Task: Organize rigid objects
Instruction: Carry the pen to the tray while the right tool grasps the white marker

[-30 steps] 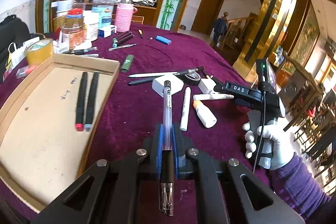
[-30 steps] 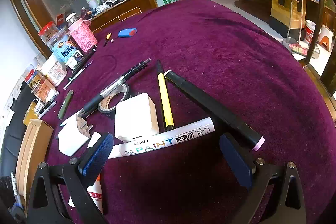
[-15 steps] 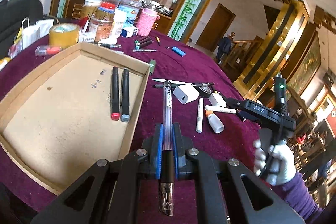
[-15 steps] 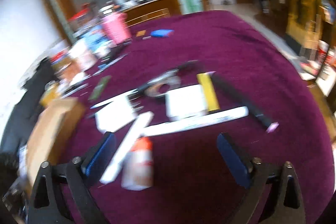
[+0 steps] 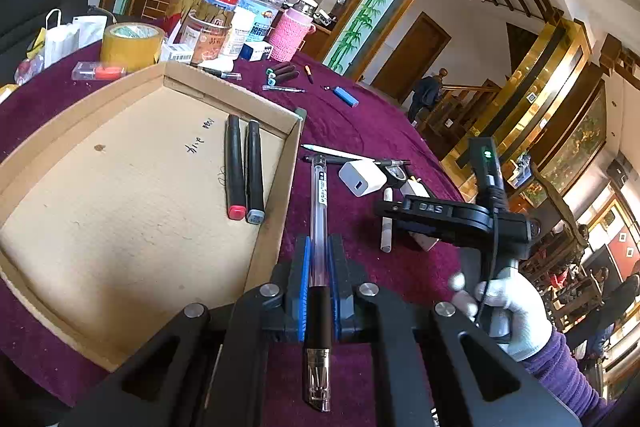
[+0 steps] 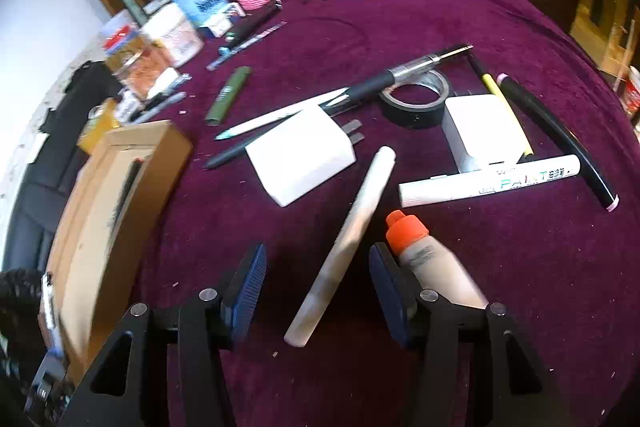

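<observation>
**Pens and markers: one clamped, one between closing pads**

Pen (image 5: 319, 227), clear-barrelled with a black grip, sits pinched between the blue pads of the left gripper (image 5: 319, 259); its jaws are pressed together on it. The pen points toward twelve o'clock, its tip end sticking back toward six past the pads. It hangs just beside the right wall of the cardboard tray (image 5: 276, 211), at about nine o'clock from the pen. Inside the tray two black markers (image 5: 244, 171) lie side by side, touching, one red-capped and one grey-capped.

In the right wrist view, the right gripper (image 6: 316, 279) stands with its pads apart and closing. A white marker (image 6: 348, 243) lies on the purple tablecloth (image 6: 440, 27) between them, slanted toward one o'clock, touching neither pad. An orange-capped glue bottle (image 6: 424, 259) lies just outside the right-hand pad, at three o'clock.

Farther out, toward twelve, lie a white charger block (image 6: 300, 163), a white paint pen (image 6: 492, 181), a second white block (image 6: 480, 135), a roll of black tape (image 6: 416, 99) and a long black marker (image 6: 560, 143) at two o'clock. A gloved hand (image 5: 508, 311) grips the right gripper's handle in the left wrist view.
</observation>
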The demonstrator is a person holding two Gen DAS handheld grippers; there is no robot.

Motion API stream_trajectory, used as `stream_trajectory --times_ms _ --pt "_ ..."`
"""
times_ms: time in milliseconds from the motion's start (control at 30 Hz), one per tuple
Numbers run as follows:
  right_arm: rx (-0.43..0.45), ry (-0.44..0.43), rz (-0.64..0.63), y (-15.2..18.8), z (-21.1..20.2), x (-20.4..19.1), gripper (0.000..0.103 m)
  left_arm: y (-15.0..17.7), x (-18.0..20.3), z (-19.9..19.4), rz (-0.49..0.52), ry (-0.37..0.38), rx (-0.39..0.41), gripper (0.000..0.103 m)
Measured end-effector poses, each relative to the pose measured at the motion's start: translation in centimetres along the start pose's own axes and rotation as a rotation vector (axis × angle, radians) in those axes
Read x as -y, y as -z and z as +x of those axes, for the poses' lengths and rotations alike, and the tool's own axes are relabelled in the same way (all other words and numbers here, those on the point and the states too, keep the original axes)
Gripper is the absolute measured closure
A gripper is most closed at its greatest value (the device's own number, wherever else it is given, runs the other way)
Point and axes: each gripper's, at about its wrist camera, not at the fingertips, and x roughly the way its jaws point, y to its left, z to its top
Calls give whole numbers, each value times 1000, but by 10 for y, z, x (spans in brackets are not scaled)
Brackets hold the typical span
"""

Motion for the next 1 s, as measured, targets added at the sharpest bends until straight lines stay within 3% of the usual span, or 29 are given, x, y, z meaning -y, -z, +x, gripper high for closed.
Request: stream_trajectory --times_ms 133,200,267,367,633,867,1000 --pt "38 103 -27 -7 8 -11 49 2 -2 8 -5 4 -26 95" --pt "56 147 -43 -6 9 -14 60 3 -4 6 -2 -2 -24 95" --pt "78 148 -41 -2 7 -10 81 2 -6 3 -4 -11 -17 95" --pt "87 45 13 3 3 7 87 0 -11 2 -22 -19 -13 95" --pt "102 -206 103 24 -16 32 89 -4 -16 1 -37 -35 -7 95" --pt "85 -419 101 21 -36 3 89 -24 -32 -17 -48 -86 21 95" --pt "50 -516 71 11 -37 -30 89 -43 -52 -16 -78 -113 -10 95"
